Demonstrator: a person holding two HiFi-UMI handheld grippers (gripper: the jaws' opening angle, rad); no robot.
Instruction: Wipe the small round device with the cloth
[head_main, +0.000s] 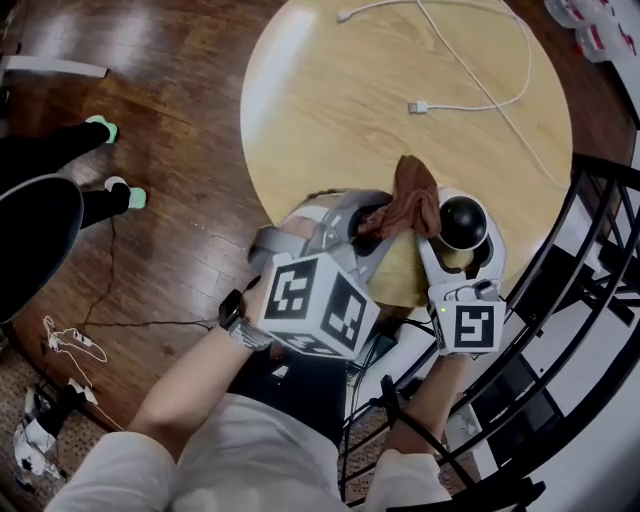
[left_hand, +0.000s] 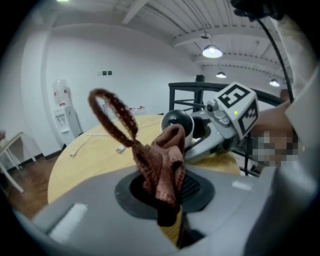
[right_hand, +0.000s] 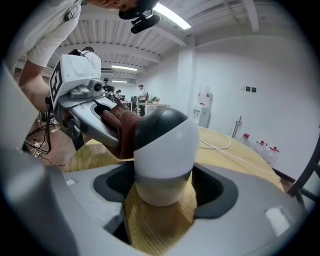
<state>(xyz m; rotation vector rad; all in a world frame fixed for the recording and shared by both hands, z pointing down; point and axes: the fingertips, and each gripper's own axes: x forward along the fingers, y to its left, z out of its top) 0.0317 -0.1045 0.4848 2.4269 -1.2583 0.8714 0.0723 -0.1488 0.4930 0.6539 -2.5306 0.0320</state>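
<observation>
— Two questions for you: what does each gripper have, and where is the device?

— My left gripper (left_hand: 167, 200) is clamped on the brown cloth (left_hand: 162, 160). In the left gripper view the fabric bunches up out of the closed jaws at the centre of the frame, and a loop of it stands toward the upper left. My right gripper (right_hand: 162, 192) has its jaws spread wide, with the pads set against both sides of the small round device (right_hand: 162, 145). That is a white body with a black dome, and it fills the middle of the right gripper view.

— And in the head view?

— It is lower right of centre, near the edge of the round wooden table (head_main: 330, 110). The device sits between the right jaws. The cloth hangs just to its left, and as far as I can tell it lies against the device's side. I cannot tell whether the device rests on the wood or is lifted off it.

— Anything else around?

— A white cable (head_main: 422, 106) curls across the top of the frame, well apart from both grippers. At the left edge a person's legs (head_main: 40, 225) are over the dark wood floor (head_main: 170, 150). A black railing (head_main: 605, 168) runs down the right side.
</observation>
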